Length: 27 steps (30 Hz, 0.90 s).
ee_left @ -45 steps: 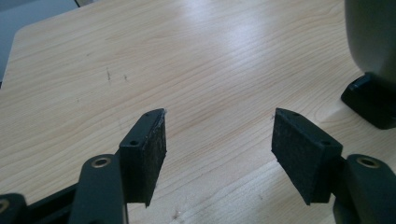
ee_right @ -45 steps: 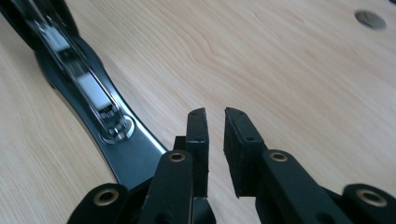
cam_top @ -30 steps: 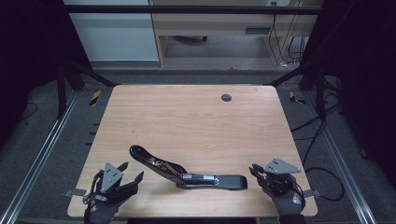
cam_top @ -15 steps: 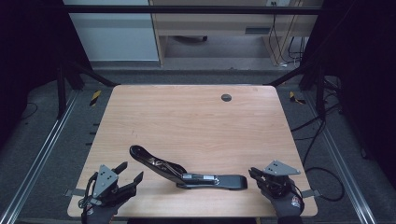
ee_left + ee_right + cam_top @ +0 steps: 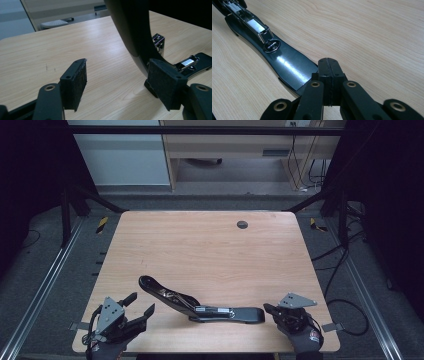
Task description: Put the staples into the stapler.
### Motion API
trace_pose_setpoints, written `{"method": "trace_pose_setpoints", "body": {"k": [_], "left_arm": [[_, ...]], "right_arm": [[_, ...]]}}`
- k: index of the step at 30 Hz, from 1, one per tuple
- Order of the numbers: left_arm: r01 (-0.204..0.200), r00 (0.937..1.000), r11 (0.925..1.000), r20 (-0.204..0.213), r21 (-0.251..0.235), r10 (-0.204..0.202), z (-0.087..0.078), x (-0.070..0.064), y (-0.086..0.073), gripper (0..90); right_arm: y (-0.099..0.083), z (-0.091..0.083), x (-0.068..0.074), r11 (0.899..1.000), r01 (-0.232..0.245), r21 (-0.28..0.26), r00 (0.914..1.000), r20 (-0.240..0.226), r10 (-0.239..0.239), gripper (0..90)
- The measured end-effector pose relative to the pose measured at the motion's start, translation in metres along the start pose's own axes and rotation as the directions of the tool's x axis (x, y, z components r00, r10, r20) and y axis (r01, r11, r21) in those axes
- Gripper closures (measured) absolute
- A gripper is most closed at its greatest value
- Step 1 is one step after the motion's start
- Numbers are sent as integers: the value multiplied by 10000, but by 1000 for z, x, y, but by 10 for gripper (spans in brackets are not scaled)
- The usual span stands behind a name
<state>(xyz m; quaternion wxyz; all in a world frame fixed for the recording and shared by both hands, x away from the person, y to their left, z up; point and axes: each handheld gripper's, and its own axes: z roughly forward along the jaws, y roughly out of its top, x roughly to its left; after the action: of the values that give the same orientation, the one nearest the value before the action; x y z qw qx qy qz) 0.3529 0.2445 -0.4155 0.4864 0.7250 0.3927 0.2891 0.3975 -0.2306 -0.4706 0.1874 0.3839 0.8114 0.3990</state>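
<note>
A black stapler [image 5: 200,306] lies swung open on the wooden table [image 5: 210,245] near its front edge. Its top arm rises toward the left and its base points right. My left gripper [image 5: 141,303] is open at the front left, just short of the raised arm. In the left gripper view that arm [image 5: 132,27] stands close behind the right pad [image 5: 165,86] of the left gripper [image 5: 120,82], with nothing between the jaws. My right gripper [image 5: 266,308] is shut and empty at the front right. Its tip [image 5: 329,70] sits at the end of the stapler's glossy base [image 5: 287,65].
A small dark grommet [image 5: 242,224] sits in the table near its far edge. Metal rails [image 5: 45,285] run along the floor on both sides, and cables [image 5: 345,310] trail at the right. A desk and cabinet stand beyond the table.
My left gripper has slid slightly back toward the near edge. The right gripper and the stapler have barely moved.
</note>
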Motion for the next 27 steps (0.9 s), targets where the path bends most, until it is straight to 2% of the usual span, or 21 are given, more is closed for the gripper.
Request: {"method": "trace_pose_setpoints", "body": {"k": [4, 9, 20, 21, 27], "left_arm": [[-31, 9999, 9999, 98, -132, 32, -2, -3, 4, 304], [-53, 9998, 9998, 194, -212, 57, -2, -6, 8, 302], [-75, 9996, 9994, 258, -331, 84, 6, -13, 19, 299], [-126, 9993, 9990, 357, -434, 142, 8, -13, 20, 299], [-109, 9997, 9994, 211, -326, 116, 13, -14, 24, 300]], "right_arm": [[0, 1, 0, 10000, -20, 32, 9999, -139, 21, 900], [-1, 0, 1, 10000, -42, -5, 9999, -98, 42, 900], [-5, -1, 5, 9995, -189, 234, 9994, -269, 195, 900], [-5, -1, 6, 9994, -255, 235, 9992, -294, 262, 900], [-6, 2, 7, 9992, -273, 298, 9989, -374, 284, 900]]}}
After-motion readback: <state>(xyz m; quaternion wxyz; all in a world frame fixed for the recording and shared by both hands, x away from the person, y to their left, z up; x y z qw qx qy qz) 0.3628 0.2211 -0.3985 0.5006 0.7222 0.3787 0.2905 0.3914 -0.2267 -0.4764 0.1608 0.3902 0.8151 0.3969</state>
